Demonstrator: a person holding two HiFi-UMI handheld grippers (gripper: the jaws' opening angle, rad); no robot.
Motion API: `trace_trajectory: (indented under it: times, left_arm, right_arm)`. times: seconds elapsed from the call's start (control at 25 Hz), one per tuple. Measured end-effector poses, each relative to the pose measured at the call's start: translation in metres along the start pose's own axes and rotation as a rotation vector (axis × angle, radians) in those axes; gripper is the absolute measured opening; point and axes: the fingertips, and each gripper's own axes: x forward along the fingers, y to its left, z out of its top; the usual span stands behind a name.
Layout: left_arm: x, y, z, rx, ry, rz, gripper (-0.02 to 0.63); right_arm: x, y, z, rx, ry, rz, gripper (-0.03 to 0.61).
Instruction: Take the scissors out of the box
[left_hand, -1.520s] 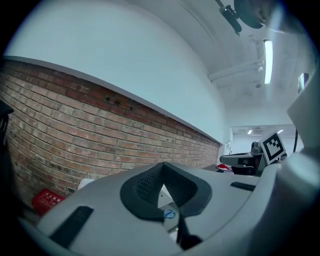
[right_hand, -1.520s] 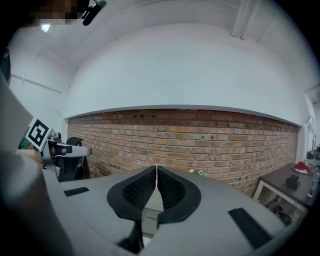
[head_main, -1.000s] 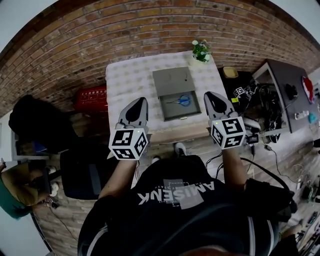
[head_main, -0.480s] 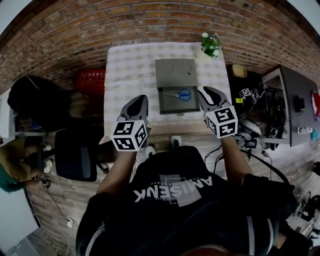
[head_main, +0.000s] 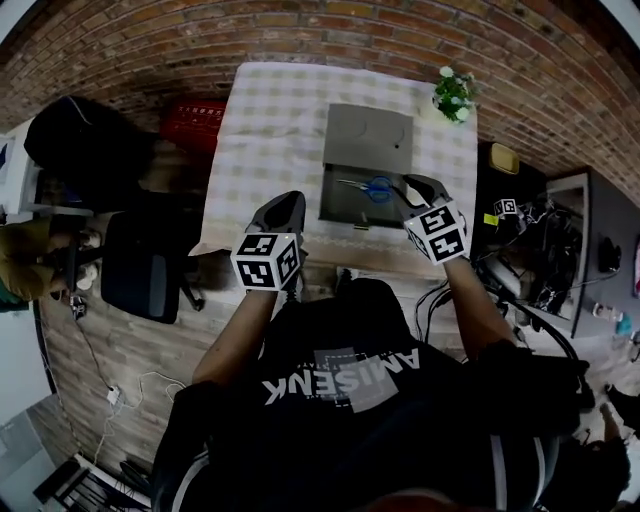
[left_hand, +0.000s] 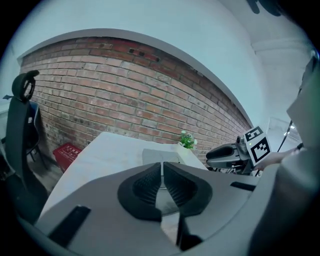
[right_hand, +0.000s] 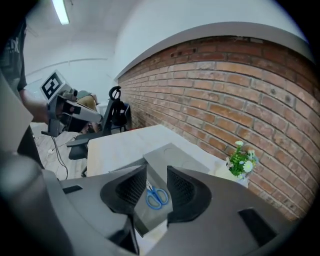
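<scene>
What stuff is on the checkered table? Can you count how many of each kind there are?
Box: 1
Scissors: 1
Potted plant: 1
Total: 3

Your left hand-held gripper (head_main: 288, 203) points forward and slightly down, jaws closed together. Your right hand-held gripper (head_main: 420, 186) tips down more steeply; its jaws have just been opening and stand apart, nothing between them. Your left forearm (head_main: 238, 335) and right forearm (head_main: 472, 305) reach forward.
</scene>
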Motion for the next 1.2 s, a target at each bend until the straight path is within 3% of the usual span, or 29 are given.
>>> trace_trajectory:
  times: [0.2,0.72,1.2]
  left_arm:
    - [0.015,0.005,-0.022,0.002,0.039,0.057,0.012]
    - [0.036,0.013,-0.064,-0.13,0.065,0.176,0.012]
    - [0.038,0.027,-0.081,-0.165,0.101,0.231,0.012]
  right_arm:
    - [0.031,-0.005,-0.029,-0.019,0.063,0.068,0.158]
    - [0.097,0.011,-0.084,-0.295,0.262,0.281,0.21]
    - [0.139,0.02,-0.119,-0.5,0.4,0.364,0.21]
